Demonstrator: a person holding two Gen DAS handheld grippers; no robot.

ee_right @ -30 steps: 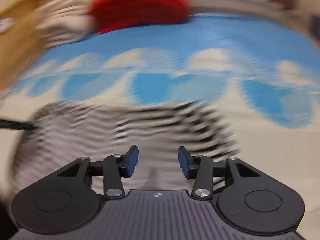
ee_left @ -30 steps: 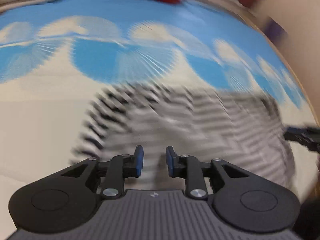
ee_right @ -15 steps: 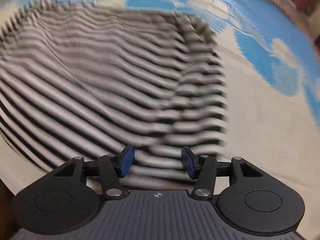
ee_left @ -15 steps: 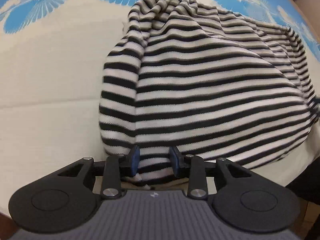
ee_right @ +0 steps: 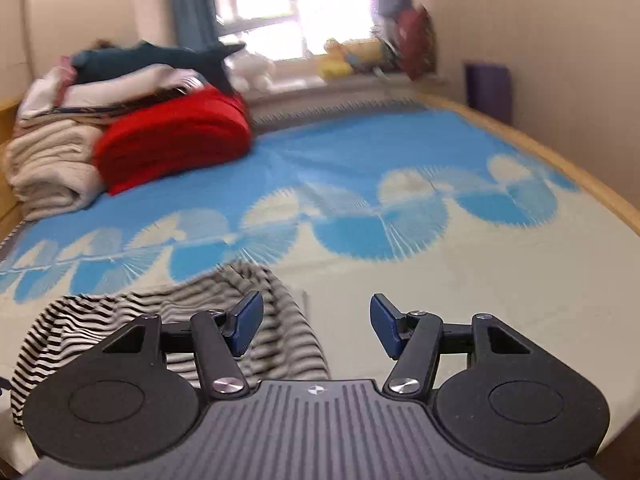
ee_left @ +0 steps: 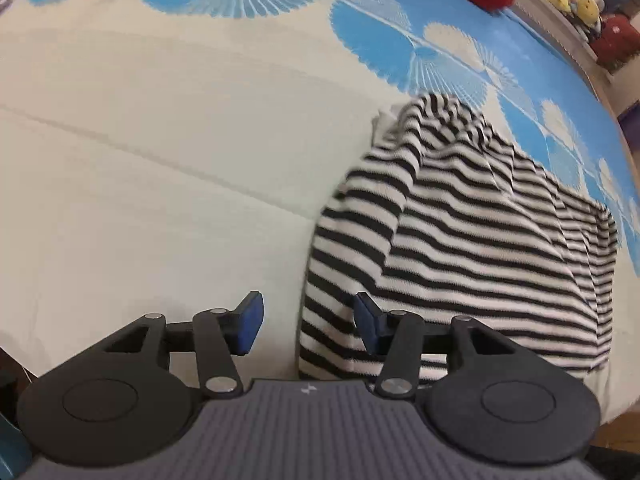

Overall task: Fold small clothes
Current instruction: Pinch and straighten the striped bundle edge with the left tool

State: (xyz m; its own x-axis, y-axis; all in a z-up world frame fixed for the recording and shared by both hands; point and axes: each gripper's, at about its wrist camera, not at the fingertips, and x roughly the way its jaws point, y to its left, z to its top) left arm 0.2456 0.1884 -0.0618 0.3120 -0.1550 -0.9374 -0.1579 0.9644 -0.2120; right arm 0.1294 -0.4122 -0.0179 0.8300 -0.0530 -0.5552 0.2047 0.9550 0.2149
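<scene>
Both claws stand spread and empty: the left claw sits at the near left edge of the striped garment, which stretches away to its right across the bed; the right claw has it off to its left, so the left looks nearer.

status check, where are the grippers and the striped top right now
Left gripper open, holding nothing. Right gripper open, holding nothing. Striped top lies bunched on the bed sheet, not gripped. Nothing in the way.
</scene>
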